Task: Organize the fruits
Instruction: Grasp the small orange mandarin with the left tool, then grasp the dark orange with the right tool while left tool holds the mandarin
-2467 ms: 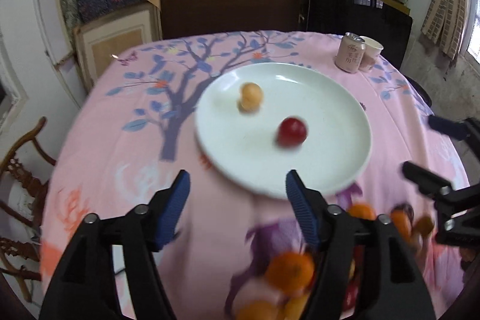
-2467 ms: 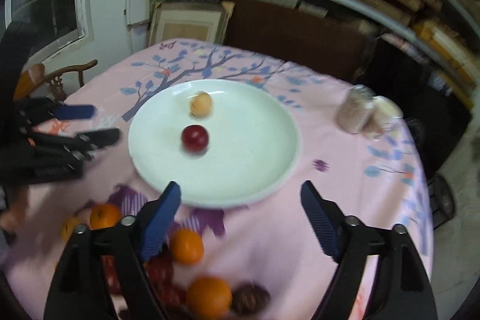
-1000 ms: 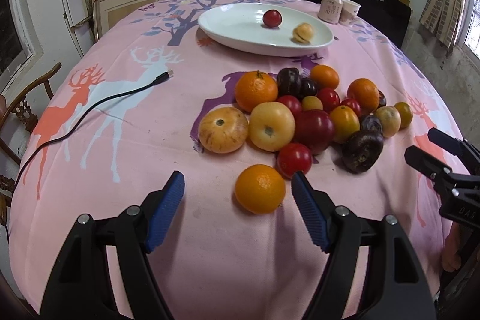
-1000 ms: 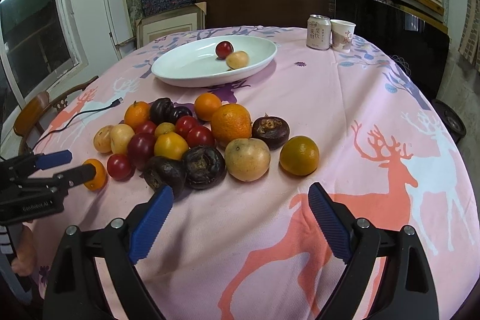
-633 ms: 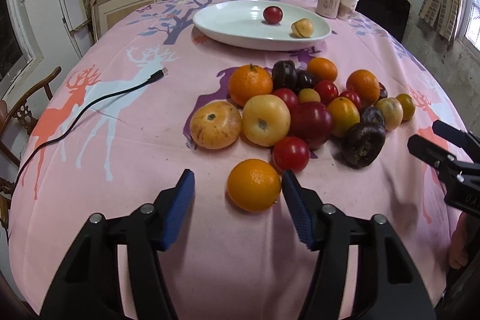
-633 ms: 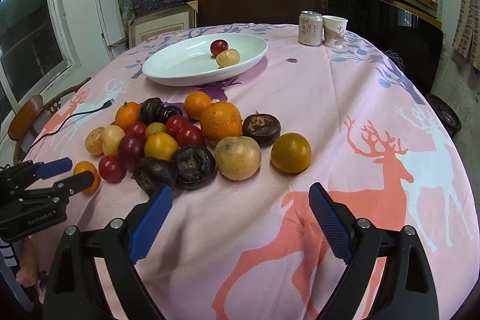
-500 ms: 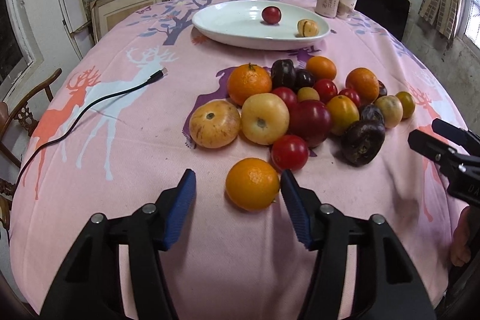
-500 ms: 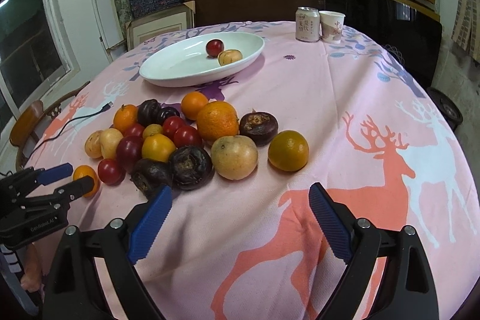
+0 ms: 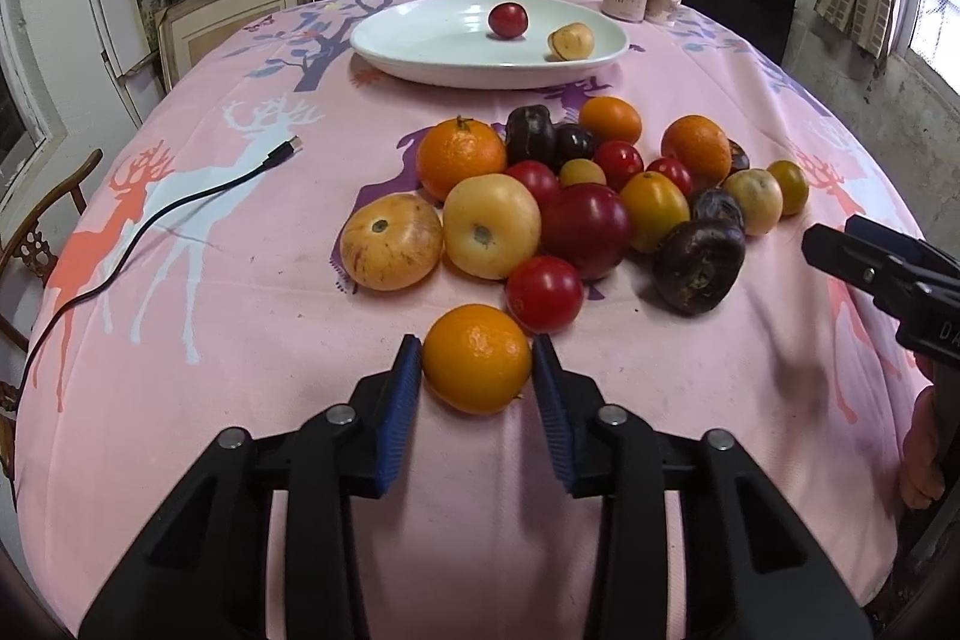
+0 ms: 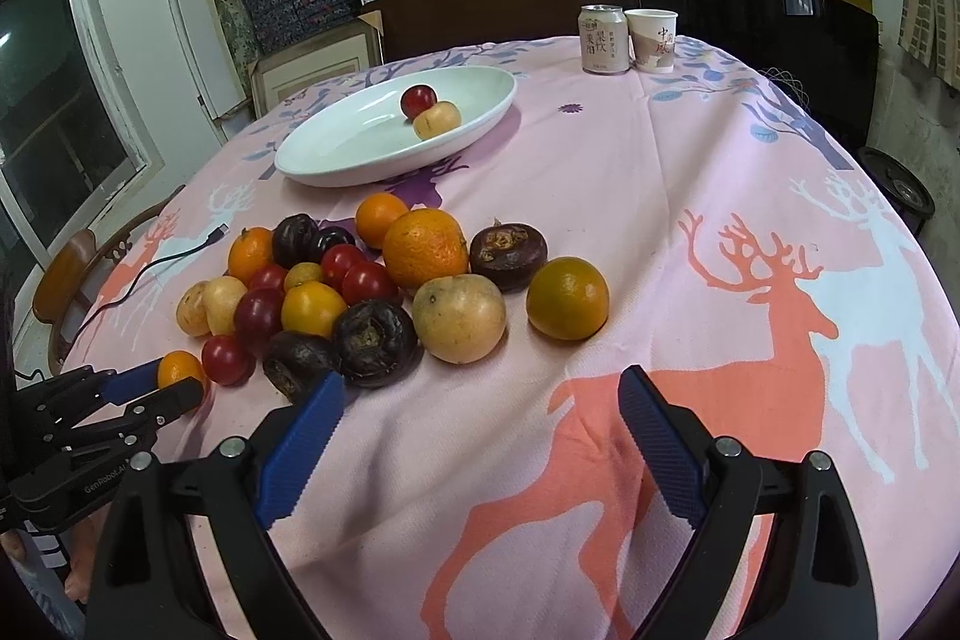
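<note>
Left claw (image 9: 475, 370) closed around a small orange (image 9: 477, 358), its blue pads (image 9: 401, 409) pressed to either side of the fruit, which rests on the pink cloth (image 9: 210, 340) of the counter at the near edge of the fruit pile (image 9: 576, 202). A red tomato (image 9: 544, 293) lies just beyond the orange, almost touching it. Right claw (image 10: 480, 430) spread wide and holding nothing, poised over the cloth just short of a dark fruit (image 10: 373, 334) and a pale yellow fruit (image 10: 459, 318); a yellow-green orange (image 10: 567, 298) sits apart at the pile's right. White plate (image 9: 420, 52) beyond the pile, carrying one red fruit (image 9: 507, 20) and one yellow fruit (image 9: 570, 41); the right-wrist view shows these two one behind the other, and whether they touch cannot be told. Can (image 10: 603, 39) and paper cup (image 10: 654, 40) stand side by side at the far edge. Black cable (image 9: 150, 214) trails across the cloth, left of the pile.
</note>
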`<state>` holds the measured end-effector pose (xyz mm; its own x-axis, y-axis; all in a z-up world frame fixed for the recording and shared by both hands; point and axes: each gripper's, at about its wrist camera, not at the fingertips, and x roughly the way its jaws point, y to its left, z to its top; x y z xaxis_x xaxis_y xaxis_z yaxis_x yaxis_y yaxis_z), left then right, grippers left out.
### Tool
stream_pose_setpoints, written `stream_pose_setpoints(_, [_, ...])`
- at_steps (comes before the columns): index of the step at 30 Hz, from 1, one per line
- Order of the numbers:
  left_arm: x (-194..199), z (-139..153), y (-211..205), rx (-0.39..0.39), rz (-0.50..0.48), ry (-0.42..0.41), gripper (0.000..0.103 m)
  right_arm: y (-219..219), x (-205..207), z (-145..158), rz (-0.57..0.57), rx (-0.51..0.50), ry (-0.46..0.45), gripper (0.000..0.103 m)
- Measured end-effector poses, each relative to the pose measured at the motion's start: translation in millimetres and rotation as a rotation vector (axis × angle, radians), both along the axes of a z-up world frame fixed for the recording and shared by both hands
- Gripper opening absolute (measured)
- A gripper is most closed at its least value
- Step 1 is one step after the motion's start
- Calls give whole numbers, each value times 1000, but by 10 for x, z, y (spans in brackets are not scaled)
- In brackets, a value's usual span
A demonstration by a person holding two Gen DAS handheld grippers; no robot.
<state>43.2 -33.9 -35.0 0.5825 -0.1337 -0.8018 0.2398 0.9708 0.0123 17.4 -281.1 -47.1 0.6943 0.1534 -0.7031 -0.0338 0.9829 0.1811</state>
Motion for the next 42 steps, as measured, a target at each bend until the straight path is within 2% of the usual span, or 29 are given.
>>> stream_pose_setpoints(4, [16,-4,66,-46,7,16,38,-1,-8,6,1,1,-4,95])
stream_pose_setpoints(10, [65,-1,83,-59,17,19,40,20,-21,19,5,-11,-11,96])
stream_pose_setpoints(15, [86,17,156,-106,27,23,38,23,-21,19,6,-10,-11,96])
stream_pose_setpoints(22, [45,34,195,-101,48,7,37,44,-19,17,17,-22,-3,96])
stream_pose_setpoints(27, [52,39,317,-158,69,12,37,-37,16,39,5,-12,11,96])
stream_pose_setpoints(33, [72,28,315,-174,51,18,37,-223,270,102,-62,-118,37,96])
stream_pose_setpoints(37, [122,0,339,-200,51,42,37,-248,371,107,-79,-171,20,94])
stream_pose_setpoints(42, [148,-5,333,-200,49,42,37,-276,455,-19,-74,-174,62,77])
